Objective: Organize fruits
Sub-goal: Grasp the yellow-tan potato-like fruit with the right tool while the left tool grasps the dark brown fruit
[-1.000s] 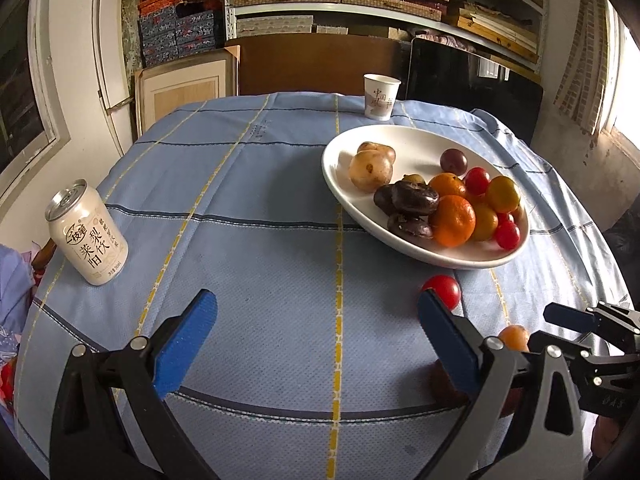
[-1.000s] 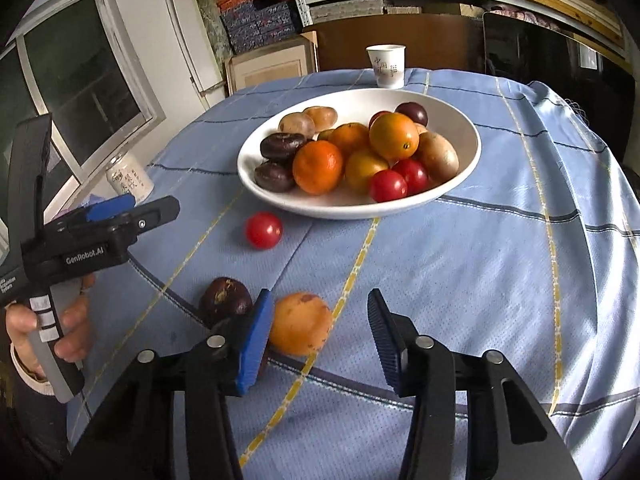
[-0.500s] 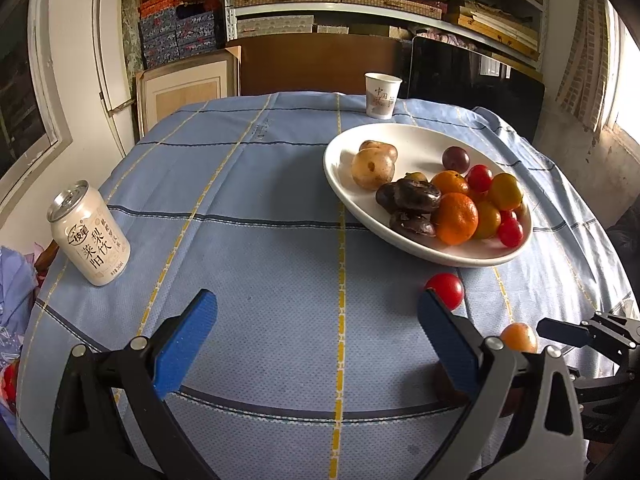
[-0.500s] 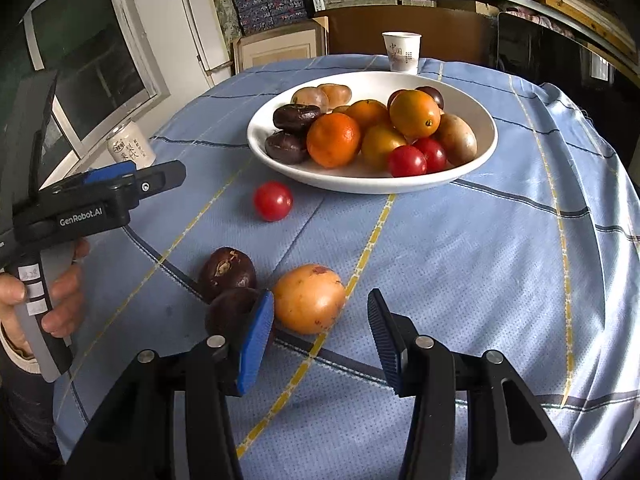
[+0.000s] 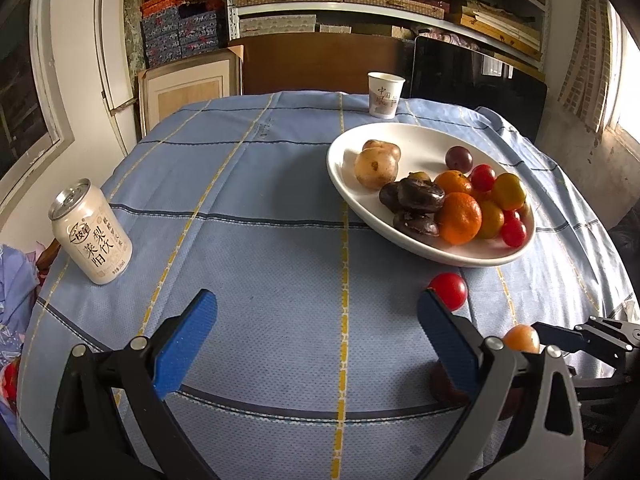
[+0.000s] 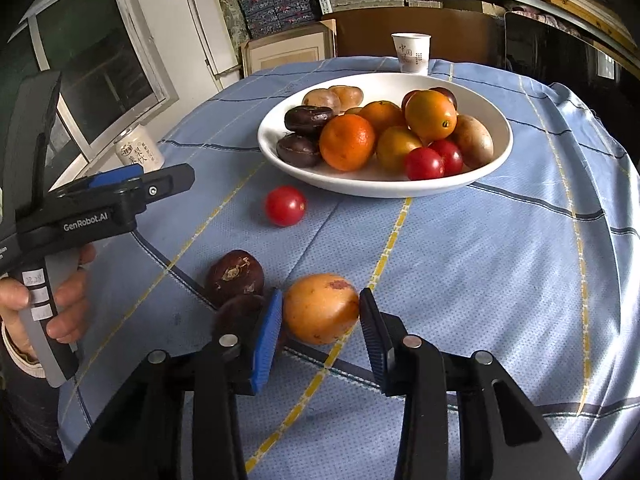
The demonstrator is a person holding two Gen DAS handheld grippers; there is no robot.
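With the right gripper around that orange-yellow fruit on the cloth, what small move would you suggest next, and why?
Probably finish closing, then lift. The right gripper has its jaws closing with the orange-yellow fruit between them, at or near the pads, though it rests on the tablecloth outside the white bowl, where the other fruit sits.

My worktop (image 6: pixel 500 248) is round, covered by a blue cloth (image 5: pixel 256 248) with yellow and dark stripes. Resting on it: a white bowl (image 6: pixel 472 184) of fruit at centre-far, a paper cup (image 6: pixel 412 53) behind it, a drink can (image 5: pixel 91 232) at the left edge, a red tomato (image 6: pixel 285 205) near the bowl, two dark fruits (image 6: pixel 235 276) and an orange-yellow fruit (image 6: pixel 320 308) nearest me.
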